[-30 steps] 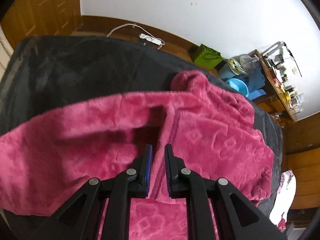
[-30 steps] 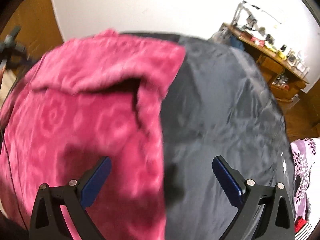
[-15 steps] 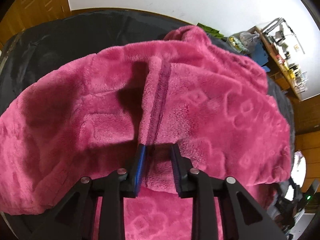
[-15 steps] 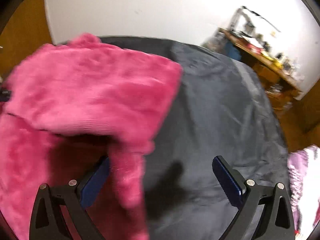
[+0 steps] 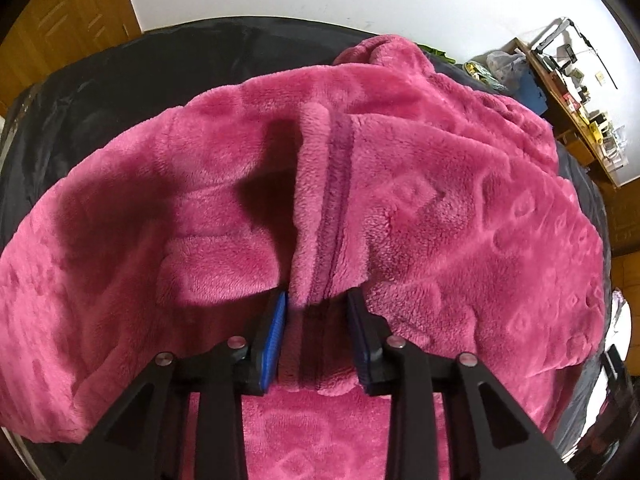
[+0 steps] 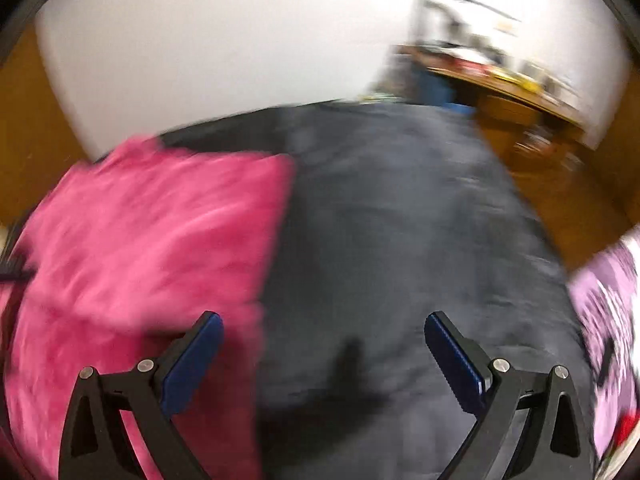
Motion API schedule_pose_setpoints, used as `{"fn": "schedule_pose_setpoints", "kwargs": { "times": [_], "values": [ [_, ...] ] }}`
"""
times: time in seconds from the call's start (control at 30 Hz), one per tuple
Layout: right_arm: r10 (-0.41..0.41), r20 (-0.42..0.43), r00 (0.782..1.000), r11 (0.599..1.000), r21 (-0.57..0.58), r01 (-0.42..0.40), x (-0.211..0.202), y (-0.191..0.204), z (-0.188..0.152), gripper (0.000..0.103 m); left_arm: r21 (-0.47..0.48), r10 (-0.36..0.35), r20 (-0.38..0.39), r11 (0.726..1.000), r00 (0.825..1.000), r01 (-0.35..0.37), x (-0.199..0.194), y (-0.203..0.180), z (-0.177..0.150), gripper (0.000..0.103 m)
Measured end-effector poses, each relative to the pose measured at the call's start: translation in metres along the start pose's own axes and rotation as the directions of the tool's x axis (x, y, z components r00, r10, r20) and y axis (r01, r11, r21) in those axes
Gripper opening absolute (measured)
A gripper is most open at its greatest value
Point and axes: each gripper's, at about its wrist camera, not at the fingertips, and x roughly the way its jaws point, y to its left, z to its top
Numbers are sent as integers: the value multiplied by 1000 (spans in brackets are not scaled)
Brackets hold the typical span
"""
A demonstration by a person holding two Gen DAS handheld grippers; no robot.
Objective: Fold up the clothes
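Note:
A pink fleece garment (image 5: 440, 208) with an embossed pattern lies folded over itself on a dark cloth-covered surface (image 5: 132, 72). My left gripper (image 5: 318, 304) sits low over it, jaws partly apart, with a hemmed edge of the fleece (image 5: 324, 216) lying loosely between the blue pads. In the blurred right wrist view the garment (image 6: 140, 240) fills the left half and the dark surface (image 6: 400, 220) the right. My right gripper (image 6: 320, 332) is wide open and empty, above the garment's right edge.
A cluttered wooden desk (image 5: 576, 92) stands by the white wall at the right. A purple patterned fabric (image 6: 608, 292) lies past the right edge of the surface. Wooden doors (image 5: 60, 28) are at the far left.
My left gripper's jaws have opened wider and the fleece edge has slackened between them. My right gripper has swung to the right, away from the garment, staying open.

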Motion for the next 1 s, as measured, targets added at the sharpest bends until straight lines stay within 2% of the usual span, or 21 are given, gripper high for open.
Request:
{"fn": "schedule_pose_setpoints", "kwargs": {
  "times": [0.1, 0.17, 0.27, 0.3, 0.4, 0.6, 0.83, 1.0],
  "values": [
    [-22, -21, 1000, 989, -150, 18, 12, 36, -3, 102, 3, -6, 2, 1000, 1000, 6, 1, 0, 1, 34],
    [-82, -34, 996, 974, -216, 73, 25, 50, -2, 102, 6, -10, 6, 1000, 1000, 10, 2, 0, 0, 34],
    [-200, -43, 979, 967, -172, 190, 41, 29, 2, 102, 9, -15, 11, 1000, 1000, 15, 2, 1, -1, 34],
    [-207, -49, 977, 971, -131, 199, 43, 18, 4, 102, 11, -17, 12, 1000, 1000, 17, 2, 1, -1, 34],
    [-136, -98, 986, 990, 11, 137, 49, -13, 3, 102, 21, -19, 19, 1000, 1000, 19, -2, 7, -6, 35],
    [-140, -112, 984, 988, 46, 146, 50, -12, 3, 102, 32, -26, 31, 999, 999, 25, -4, 10, -7, 35],
    [-130, -27, 991, 991, -47, 129, 5, 14, 7, 102, -34, -35, 26, 999, 999, 35, -21, 26, -22, 35],
    [-29, 49, 998, 994, -99, 34, -9, 43, 23, 102, -20, -15, 55, 1000, 998, 17, -46, 20, -44, 35]
  ]
}}
